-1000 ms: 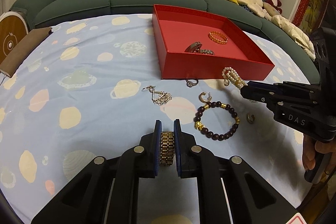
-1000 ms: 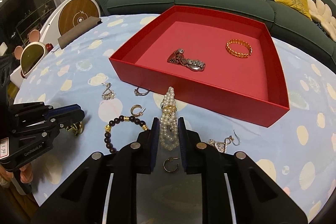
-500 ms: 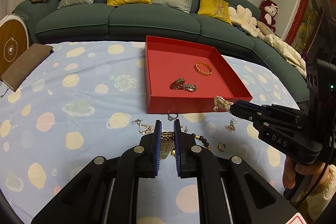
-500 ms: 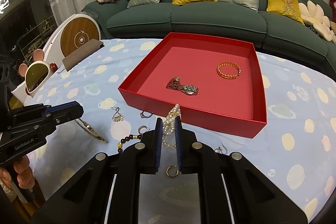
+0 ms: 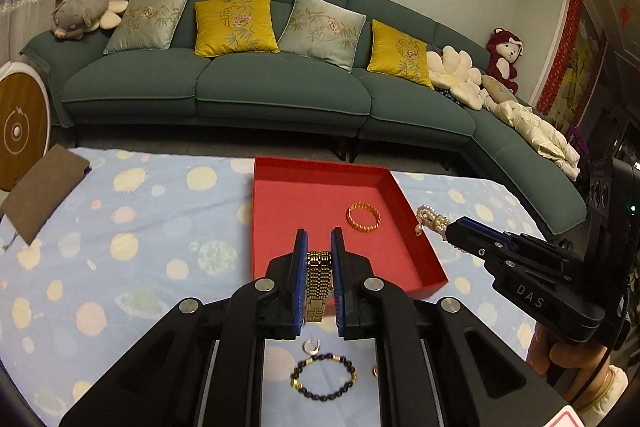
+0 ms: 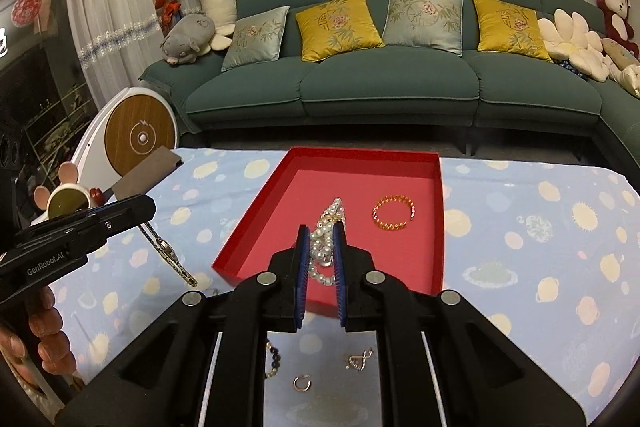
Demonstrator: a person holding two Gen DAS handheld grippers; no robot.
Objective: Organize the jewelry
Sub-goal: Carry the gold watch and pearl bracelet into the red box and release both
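The left gripper (image 5: 319,259) is clamping a gold mesh watch band (image 5: 319,281), which is hanging clear of the spotted tablecloth (image 5: 132,247) in front of the red tray's (image 5: 416,223) near edge. The right gripper (image 6: 321,259) is pinching a pearl bracelet (image 6: 325,243), lifted near the tray's near edge. A gold bangle (image 6: 394,213) is lying inside the tray toward its right wall. A dark bead bracelet (image 5: 323,375) and a small hoop earring (image 6: 301,383) are resting on the cloth by its near edge.

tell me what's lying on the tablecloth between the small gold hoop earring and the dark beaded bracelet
Nothing: bare blue spotted tablecloth separates the gold hoop earring from the dark beaded bracelet, in the left wrist view.
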